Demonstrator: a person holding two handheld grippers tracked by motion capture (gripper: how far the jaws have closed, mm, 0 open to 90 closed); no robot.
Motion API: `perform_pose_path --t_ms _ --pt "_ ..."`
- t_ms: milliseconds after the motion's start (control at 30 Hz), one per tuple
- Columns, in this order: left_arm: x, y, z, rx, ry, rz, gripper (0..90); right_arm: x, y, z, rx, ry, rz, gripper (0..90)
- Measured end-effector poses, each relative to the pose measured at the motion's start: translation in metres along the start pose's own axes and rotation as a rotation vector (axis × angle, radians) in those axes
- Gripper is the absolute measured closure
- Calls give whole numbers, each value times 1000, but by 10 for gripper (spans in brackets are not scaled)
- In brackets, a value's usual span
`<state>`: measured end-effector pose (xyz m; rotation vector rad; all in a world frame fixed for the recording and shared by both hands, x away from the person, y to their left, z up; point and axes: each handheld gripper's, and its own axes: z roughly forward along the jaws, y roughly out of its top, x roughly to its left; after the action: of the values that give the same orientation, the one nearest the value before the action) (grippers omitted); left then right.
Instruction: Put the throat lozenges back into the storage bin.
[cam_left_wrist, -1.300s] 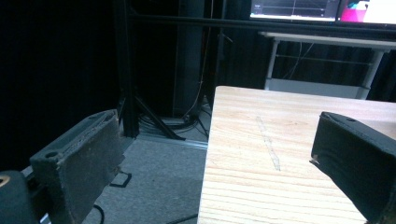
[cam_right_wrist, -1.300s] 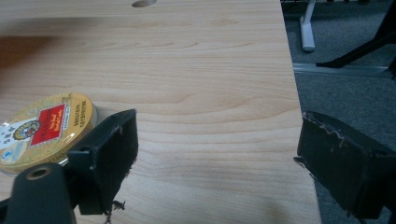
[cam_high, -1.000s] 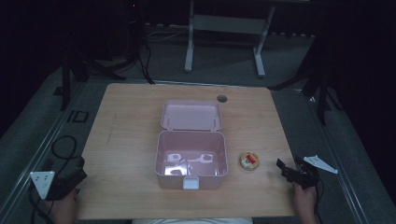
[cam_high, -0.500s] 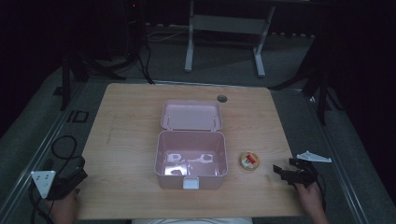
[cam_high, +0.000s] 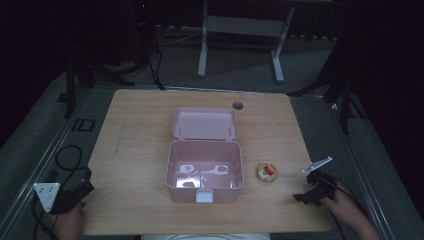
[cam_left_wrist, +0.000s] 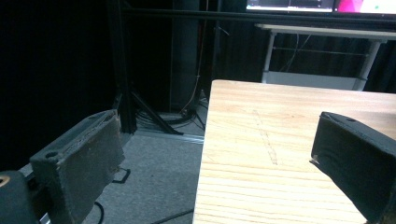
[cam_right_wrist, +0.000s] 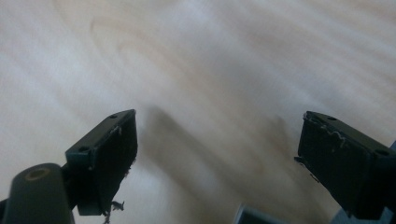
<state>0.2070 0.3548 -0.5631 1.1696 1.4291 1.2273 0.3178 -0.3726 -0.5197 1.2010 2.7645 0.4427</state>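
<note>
Right gripper (cam_high: 307, 195) shifted inward — 1 box (cam_high: 204, 170) (open).

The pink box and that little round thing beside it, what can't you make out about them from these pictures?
- Pink box, high view: pale patches on its floor could be glare or objects; dim light and distance leave it unclear.
- Small round item, high view: yellow rim with red on top, too small to identify.
- Right gripper view: motion blur smears the table; a grey edge at the bottom is cut off.
</note>
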Motion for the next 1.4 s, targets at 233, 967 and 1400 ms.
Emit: perform_pose_path --t_ms 233,967,1400 --pt "0 0 0 -1 -16 -2 25 10 12 -8 221 -10 -94 118" --pt "1 0 1 5 -21 -5 24 18 34 -8 430 28 -140 125" --pt "0 0 1 6 -24 -3 25 18 68 -2 395 39 -170 117"
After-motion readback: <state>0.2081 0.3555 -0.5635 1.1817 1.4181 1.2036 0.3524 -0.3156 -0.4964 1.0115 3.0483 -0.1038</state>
